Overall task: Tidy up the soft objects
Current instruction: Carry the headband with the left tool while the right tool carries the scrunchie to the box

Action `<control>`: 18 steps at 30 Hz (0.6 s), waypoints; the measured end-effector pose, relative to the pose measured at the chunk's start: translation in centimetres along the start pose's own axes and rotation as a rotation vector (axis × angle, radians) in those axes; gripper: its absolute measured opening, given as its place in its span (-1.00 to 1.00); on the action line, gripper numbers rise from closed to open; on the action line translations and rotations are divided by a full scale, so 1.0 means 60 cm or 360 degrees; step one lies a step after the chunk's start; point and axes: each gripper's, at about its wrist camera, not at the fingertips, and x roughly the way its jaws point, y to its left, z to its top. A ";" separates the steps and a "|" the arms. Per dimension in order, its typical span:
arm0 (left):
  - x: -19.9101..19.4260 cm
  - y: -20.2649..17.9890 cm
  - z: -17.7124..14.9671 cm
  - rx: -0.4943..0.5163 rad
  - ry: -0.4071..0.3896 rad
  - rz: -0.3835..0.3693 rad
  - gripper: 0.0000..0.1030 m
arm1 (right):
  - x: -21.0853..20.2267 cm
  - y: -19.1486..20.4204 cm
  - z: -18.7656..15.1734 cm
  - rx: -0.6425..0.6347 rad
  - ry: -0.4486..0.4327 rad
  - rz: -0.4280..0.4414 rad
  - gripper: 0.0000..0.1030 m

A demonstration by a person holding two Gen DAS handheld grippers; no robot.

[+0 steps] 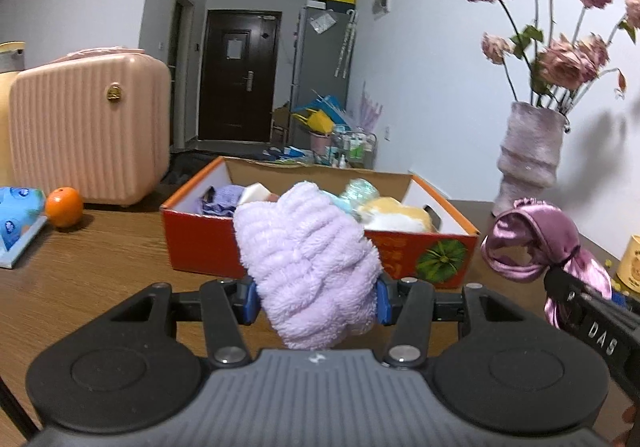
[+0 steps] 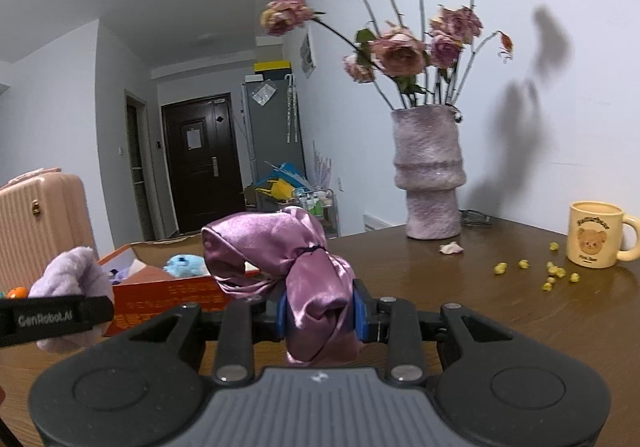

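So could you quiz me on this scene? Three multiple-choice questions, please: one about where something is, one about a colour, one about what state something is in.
1. Where does the orange fruit lie?
A. on the wooden table, in front of the pink suitcase
B. inside the red cardboard box
C. beside the vase

2. What colour is the mug with the bear on it?
A. blue
B. pale yellow
C. green

3. What is the right gripper doing?
A. hanging open and empty
B. clamped on the mug
C. clamped on the purple satin cloth

Answers: 1 A, the fruit sits on the table left of the box, by the suitcase. 2 B, its body and handle are pale yellow. 3 C, the blue pads squeeze the satin bundle from both sides.
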 end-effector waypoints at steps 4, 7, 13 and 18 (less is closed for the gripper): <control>0.000 0.017 0.009 -0.0003 -0.0041 0.0010 0.02 | 0.008 0.030 -0.003 -0.0032 -0.0009 0.0013 -0.42; 0.003 0.028 0.015 -0.0019 -0.0068 0.0012 0.02 | 0.017 0.047 -0.003 -0.0042 -0.0017 0.0017 -0.41; 0.023 0.044 0.031 -0.0018 -0.0106 0.0038 0.02 | 0.042 0.075 0.000 -0.0048 -0.0037 0.0044 -0.41; 0.048 0.055 0.045 -0.0024 -0.0129 0.0048 0.02 | 0.070 0.092 0.004 -0.0058 -0.0053 0.0060 -0.41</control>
